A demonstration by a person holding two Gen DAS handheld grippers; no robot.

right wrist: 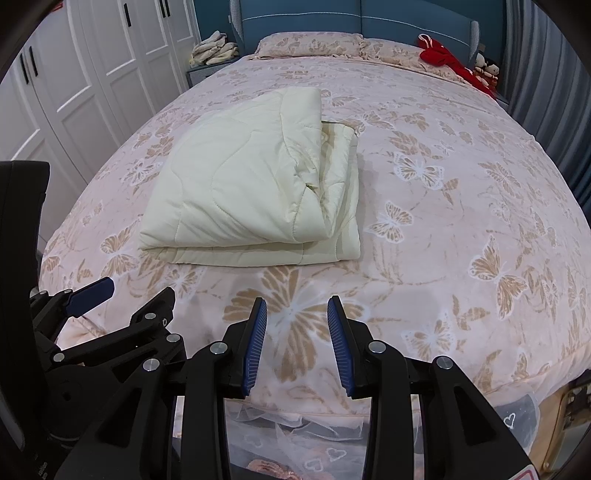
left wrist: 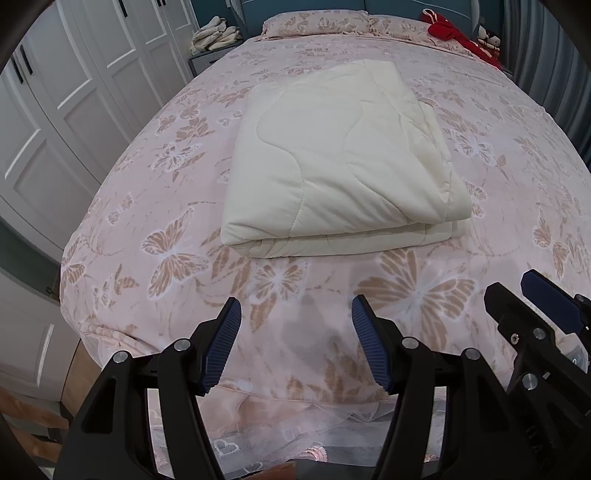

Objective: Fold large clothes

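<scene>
A cream quilted blanket (left wrist: 332, 166) lies folded in a thick rectangle on the pink butterfly bed cover (left wrist: 147, 221). It also shows in the right wrist view (right wrist: 251, 192), left of centre. My left gripper (left wrist: 295, 314) is open and empty, over the bed's near edge, short of the blanket. My right gripper (right wrist: 297, 314) is open and empty, also over the near edge. The right gripper shows in the left wrist view (left wrist: 532, 306) at the right. The left gripper shows in the right wrist view (right wrist: 125, 299) at the left.
White wardrobe doors (left wrist: 74, 92) stand along the left. A bedside table with a pile of pale cloth (left wrist: 214, 35) is at the far left of the headboard. Pillows (right wrist: 310, 44), a red garment (right wrist: 443, 55) and small dolls (right wrist: 487, 68) lie at the far end.
</scene>
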